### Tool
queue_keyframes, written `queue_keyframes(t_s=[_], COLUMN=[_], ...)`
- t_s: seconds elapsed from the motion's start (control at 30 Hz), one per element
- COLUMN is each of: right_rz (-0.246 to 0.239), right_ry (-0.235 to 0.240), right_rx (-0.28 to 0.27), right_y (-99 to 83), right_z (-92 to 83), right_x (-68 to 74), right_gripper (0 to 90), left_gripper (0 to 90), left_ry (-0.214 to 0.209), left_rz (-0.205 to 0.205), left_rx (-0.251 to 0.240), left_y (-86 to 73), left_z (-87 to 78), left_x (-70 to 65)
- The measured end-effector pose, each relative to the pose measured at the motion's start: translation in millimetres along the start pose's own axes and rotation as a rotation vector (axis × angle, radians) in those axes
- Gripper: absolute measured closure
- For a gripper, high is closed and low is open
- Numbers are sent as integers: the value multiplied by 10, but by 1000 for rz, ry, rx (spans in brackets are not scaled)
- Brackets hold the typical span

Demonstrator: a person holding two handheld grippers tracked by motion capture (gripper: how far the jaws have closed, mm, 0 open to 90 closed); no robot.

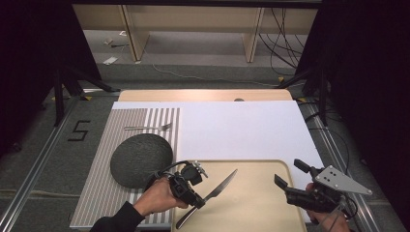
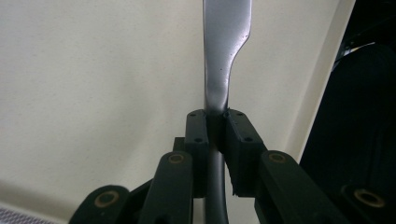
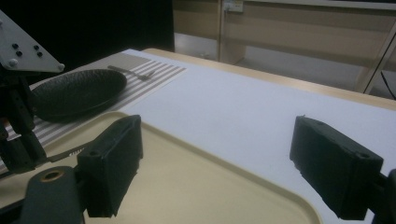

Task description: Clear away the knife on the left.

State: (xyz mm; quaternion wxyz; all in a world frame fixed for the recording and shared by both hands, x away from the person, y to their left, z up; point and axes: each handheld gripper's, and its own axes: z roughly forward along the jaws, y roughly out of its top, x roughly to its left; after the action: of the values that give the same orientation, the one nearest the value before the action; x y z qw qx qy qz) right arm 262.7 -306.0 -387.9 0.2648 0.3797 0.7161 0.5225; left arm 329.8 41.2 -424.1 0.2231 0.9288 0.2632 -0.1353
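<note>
Two surfaces carry the work: a white sheet [image 1: 241,128] across the table, with a striped placemat [image 1: 109,193] at its left and a beige tray [image 1: 256,203] at the near centre. On the placemat rest a dark round plate [image 1: 140,159], which holds nothing, and a fork [image 1: 147,127] lying just beyond the plate's far edge.

The tray contains one item, a table knife [image 1: 220,186], blade pointing far-right. The left gripper [image 1: 196,193] is clamped on the knife at the junction of handle and blade; the left gripper view shows both pads pressed against the metal [image 2: 217,84]. The knife sits at the tray's left edge, near the plate. Whether it rests on the tray floor or is raised clear cannot be determined.

The right gripper [image 1: 290,176] hovers over the tray's right side, jaws wide apart, holding nothing.

Step in hand, as judged: transferring the knife from tray to placemat. The next move likely calls for a firm grip, a lift over the tray rim and a level set-down beside the plate.
</note>
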Motion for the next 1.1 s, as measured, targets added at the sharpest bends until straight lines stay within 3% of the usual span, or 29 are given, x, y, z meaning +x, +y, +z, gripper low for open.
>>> queue_keyframes(t_s=[0.3, 0.47, 0.9, 1.1], right_rz=[0, -1, -10, -9], right_ry=[1, -2, 3, 0], right_rx=[-1, 2, 9, 17], right_y=[-2, 0, -4, -8], right_z=[-2, -4, 5, 9], right_x=[4, 4, 17, 18], right_gripper=[181, 181, 183, 183], left_gripper=[797, 797, 793, 789], left_ry=[-36, -39, 1, 44], left_rz=[-40, -84, -128, -123], left_rx=[3, 18, 35, 52], left_y=[28, 2, -10, -18], left_z=[99, 180, 278, 319], left_x=[39, 118, 191, 187])
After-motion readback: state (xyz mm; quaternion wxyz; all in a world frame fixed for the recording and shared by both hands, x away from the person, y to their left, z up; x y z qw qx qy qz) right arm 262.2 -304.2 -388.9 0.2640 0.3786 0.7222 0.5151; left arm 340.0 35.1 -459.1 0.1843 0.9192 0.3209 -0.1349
